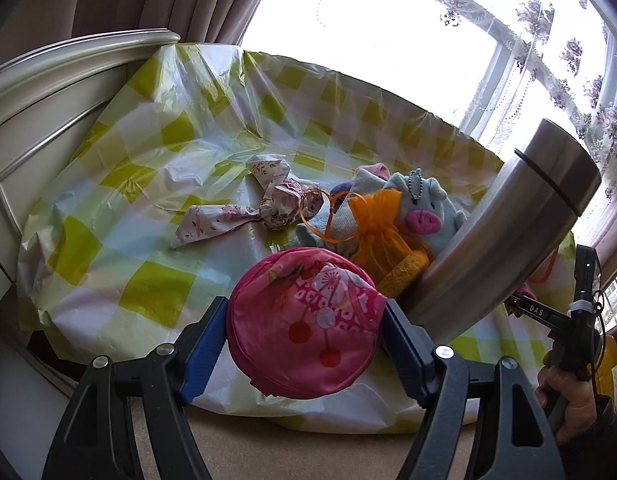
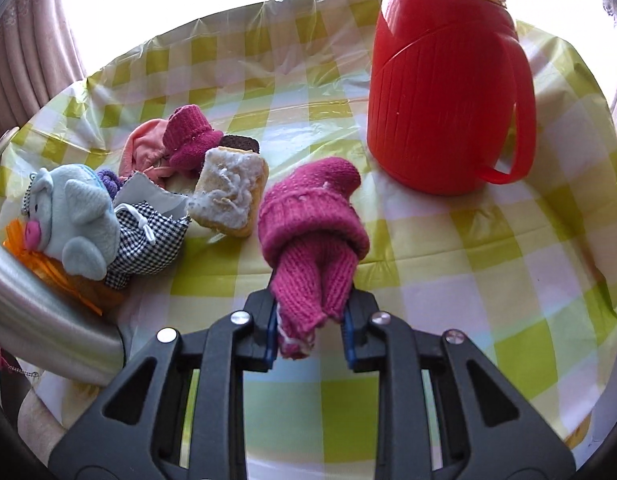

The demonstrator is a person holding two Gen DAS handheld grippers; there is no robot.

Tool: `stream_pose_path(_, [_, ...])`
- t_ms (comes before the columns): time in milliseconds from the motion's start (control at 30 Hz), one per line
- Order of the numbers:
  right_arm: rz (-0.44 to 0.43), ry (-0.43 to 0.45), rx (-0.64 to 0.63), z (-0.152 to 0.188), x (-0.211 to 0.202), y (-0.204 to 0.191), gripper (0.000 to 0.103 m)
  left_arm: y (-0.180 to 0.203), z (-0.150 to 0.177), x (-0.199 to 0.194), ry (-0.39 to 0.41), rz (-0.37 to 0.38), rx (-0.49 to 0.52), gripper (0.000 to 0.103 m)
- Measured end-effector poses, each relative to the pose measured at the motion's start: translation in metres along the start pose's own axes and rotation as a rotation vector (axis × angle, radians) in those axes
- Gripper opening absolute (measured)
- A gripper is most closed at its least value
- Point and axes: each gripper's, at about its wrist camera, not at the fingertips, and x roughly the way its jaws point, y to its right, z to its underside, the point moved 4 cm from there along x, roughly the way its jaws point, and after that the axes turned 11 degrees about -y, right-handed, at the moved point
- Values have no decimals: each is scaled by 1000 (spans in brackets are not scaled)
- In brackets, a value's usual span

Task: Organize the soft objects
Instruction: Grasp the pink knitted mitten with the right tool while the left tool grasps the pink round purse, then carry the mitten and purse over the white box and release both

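On a table spread with a yellow-and-white checked plastic cloth [image 2: 488, 240], the right gripper [image 2: 310, 334] has its blue-padded jaws drawn in tight on the lower end of a magenta knitted glove [image 2: 312, 236], whose cuffed body lies on the cloth just ahead of the fingers. Behind it to the right stands a red thermos jug [image 2: 444, 92], upright and apart from the glove. To the left lies a heap of soft things: a pale blue plush pig [image 2: 68, 216], a black-and-white houndstooth pouch [image 2: 148, 236], a worn yellow sponge [image 2: 228, 196] and a second magenta glove [image 2: 188, 136]. The left gripper [image 1: 304, 344] stands wide, its pads pressing either side of a round pink fabric pouch [image 1: 304, 320] held above the near table edge; beyond it sit an orange organza bag [image 1: 376, 236] and a crumpled floral cloth [image 1: 268, 196]. A steel cylinder [image 1: 500, 236] leans across the right of that view
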Motion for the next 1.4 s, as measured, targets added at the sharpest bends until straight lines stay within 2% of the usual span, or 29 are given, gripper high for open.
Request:
stream_pose_path(267, [10, 53, 8, 38, -49, 11, 28, 36, 18, -19, 17, 52, 52, 75])
stream_pose_path(500, [33, 65, 28, 67, -83, 38, 28, 94, 42, -21, -20, 129, 162, 75])
stream_pose_path(667, [93, 52, 61, 85, -99, 71, 28, 135, 56, -21, -44, 182, 242, 75])
stream_pose_path(1100, [263, -46, 168, 142, -121, 165, 28, 226, 95, -13, -157, 328, 403, 75])
stream_pose_path(1400, [355, -54, 226, 165, -139, 207, 28, 282, 122, -6, -234, 401, 509, 75])
